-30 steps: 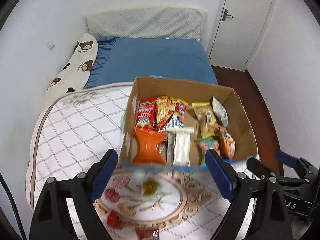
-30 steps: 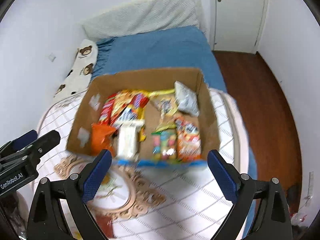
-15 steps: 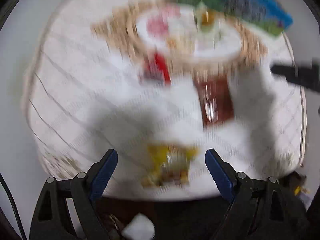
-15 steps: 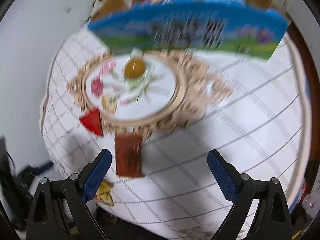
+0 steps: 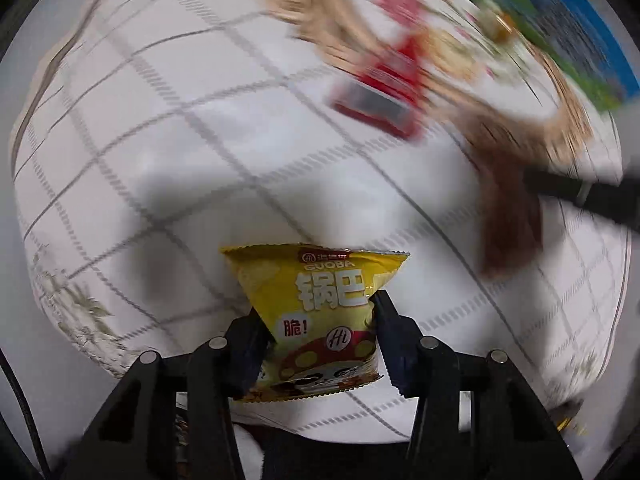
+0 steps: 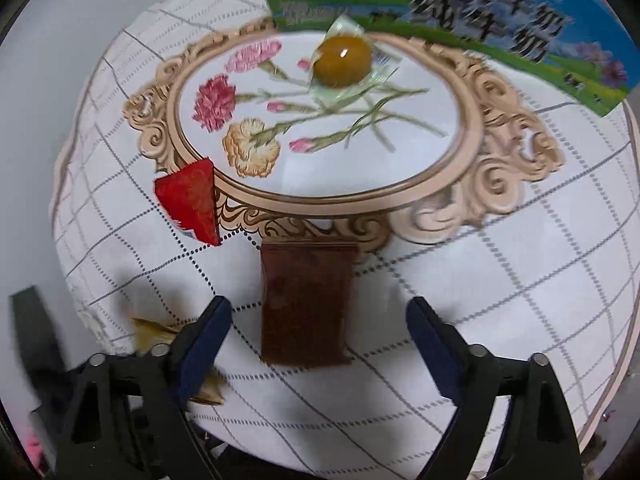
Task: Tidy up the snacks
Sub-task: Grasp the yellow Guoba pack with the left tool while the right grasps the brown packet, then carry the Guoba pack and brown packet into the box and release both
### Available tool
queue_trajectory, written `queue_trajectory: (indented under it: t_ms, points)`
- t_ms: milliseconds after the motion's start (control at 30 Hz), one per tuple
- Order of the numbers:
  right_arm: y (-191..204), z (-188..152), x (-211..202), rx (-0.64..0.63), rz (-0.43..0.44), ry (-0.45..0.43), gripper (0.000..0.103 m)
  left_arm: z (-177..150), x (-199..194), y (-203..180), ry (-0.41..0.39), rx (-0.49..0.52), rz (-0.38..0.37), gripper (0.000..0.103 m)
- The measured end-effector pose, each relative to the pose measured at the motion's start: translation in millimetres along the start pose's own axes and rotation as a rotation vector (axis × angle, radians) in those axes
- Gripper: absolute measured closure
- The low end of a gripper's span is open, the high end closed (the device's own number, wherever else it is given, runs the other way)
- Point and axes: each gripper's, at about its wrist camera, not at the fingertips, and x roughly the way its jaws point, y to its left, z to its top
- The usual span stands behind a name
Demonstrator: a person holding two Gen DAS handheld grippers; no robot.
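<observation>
**Left claw grips yellow snack bag; right claw spread over brown packet**

Nearest in the left wrist view, the left claw (image 5: 318, 330) is closed on a yellow snack bag (image 5: 320, 320), one finger pressing each side so the bag pinches in at the middle. The bag stands upright between the fingers, its crimped top edge fanning out above them and printed characters facing the camera. It sits over the near edge of the worktop (image 5: 160, 160), which is covered by a white cloth with a grey grid pattern.

In the right wrist view, the right claw (image 6: 318, 344) is spread wide and holds nothing. A brown packet (image 6: 306, 304) lies flat on the cloth between and just beyond its blue-padded fingers (image 6: 204, 344), touching neither. To the left, at the cloth's edge, part of the yellow bag shows behind the left-hand finger.

Farther out, a red triangular packet (image 6: 190, 200) lies on the cloth to the left of the brown packet, its upper corner touching the ornate beige border of an oval floral print (image 6: 320, 128) on the cloth. Beyond that, on the far side of the oval, rests a round amber sweet in a clear wrapper (image 6: 344, 62).

Farthest away, the printed blue and green side of a box (image 6: 480, 28) stands at the far edge of the oval, just behind the sweet. In the left wrist view these distant things are blurred; the red packet (image 5: 384, 92) and brown packet (image 5: 508, 216) show only as smears.
</observation>
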Motion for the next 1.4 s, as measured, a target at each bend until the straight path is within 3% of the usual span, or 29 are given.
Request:
queue_trajectory:
  t_ms: [100,167,233,300,533,633,800,1000,1100,1233,1300,1400]
  points:
    - [13.4,0.5,25.5,0.012,-0.018,0.030,0.035,10.9,-4.3,18.7,-0.020,-0.060,-0.026,0.056]
    - [21.0,-3.6,40.4,-0.011,-0.084,0.039,0.042,15.8,0.2,23.6,-0.006,-0.082,-0.071,0.052]
    - [25.6,-11.1,41.9,-0.050,-0.134,0.005,0.044,16.8,15.3,25.2,0.069,-0.099,-0.158,0.044]
    - [22.4,-23.1,39.3,-0.064,-0.168,0.005,0.044,15.0,23.0,24.3,0.095,-0.104,-0.188,0.040]
    - [-23.9,-63.1,24.8,-0.012,-0.206,0.024,0.044,5.4,27.7,-9.4,0.061,-0.028,-0.101,0.040]
    - [-39.3,-66.8,19.2,0.005,-0.191,0.012,0.044,3.6,24.3,-33.4,0.046,-0.019,-0.054,0.054]
    - [-70.7,-53.2,6.8,0.038,-0.180,-0.023,0.044,6.3,13.0,-91.0,0.023,0.013,-0.039,0.056]
    - [-110.7,-24.3,-6.7,0.070,-0.139,-0.039,0.044,39.1,25.1,-177.0,0.050,0.080,-0.060,0.055]
    - [-125.2,-14.8,-4.8,0.088,-0.098,-0.019,0.042,50.9,47.1,-214.7,0.085,0.153,0.016,0.053]
    - [-131.5,-13.6,0.3,0.049,-0.128,-0.007,0.042,48.8,42.5,-232.1,0.065,0.142,0.011,0.056]
    - [-119.9,-18.0,3.3,0.011,-0.170,-0.020,0.044,55.7,36.6,-224.2,0.061,0.129,-0.007,0.058]
    - [-113.0,-22.0,-1.7,0.017,-0.158,-0.034,0.044,65.3,15.4,-209.1,0.035,0.121,-0.044,0.059]
